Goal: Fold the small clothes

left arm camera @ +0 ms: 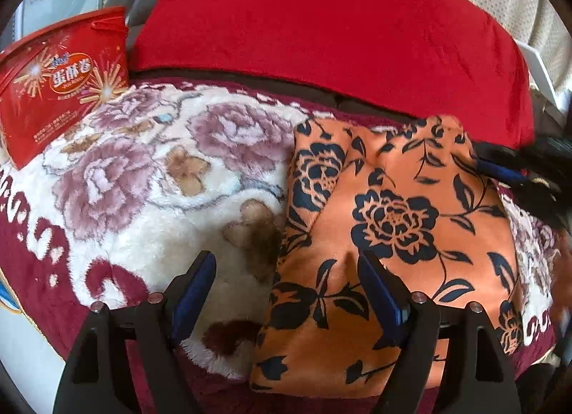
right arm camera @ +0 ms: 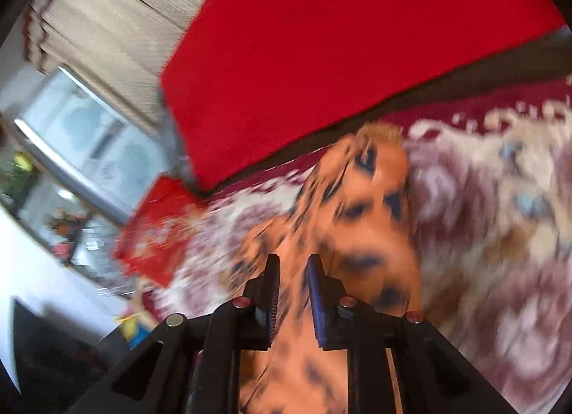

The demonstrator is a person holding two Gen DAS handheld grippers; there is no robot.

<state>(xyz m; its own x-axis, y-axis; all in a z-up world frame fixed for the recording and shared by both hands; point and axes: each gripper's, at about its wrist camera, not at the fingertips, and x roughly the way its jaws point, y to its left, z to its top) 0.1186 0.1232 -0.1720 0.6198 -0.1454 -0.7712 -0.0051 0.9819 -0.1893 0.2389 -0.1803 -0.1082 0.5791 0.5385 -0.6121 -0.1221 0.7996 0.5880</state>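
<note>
- The orange garment (left arm camera: 389, 235), satiny with a dark navy flower-and-leaf print, lies folded at the lower right of the left wrist view on a plush floral blanket (left arm camera: 150, 192).
- The left claw (left arm camera: 286, 292) hangs spread wide over the garment's left edge, gripping nothing.
- In the blurred right wrist view, the right claw (right arm camera: 291, 271) is drawn nearly together, pinching a fold of the orange cloth (right arm camera: 357, 207).
- A red snack bag (left arm camera: 60, 81) sits upper left; its contents cannot be seen.
- A red cushion (left arm camera: 321, 21) lies behind.
</note>
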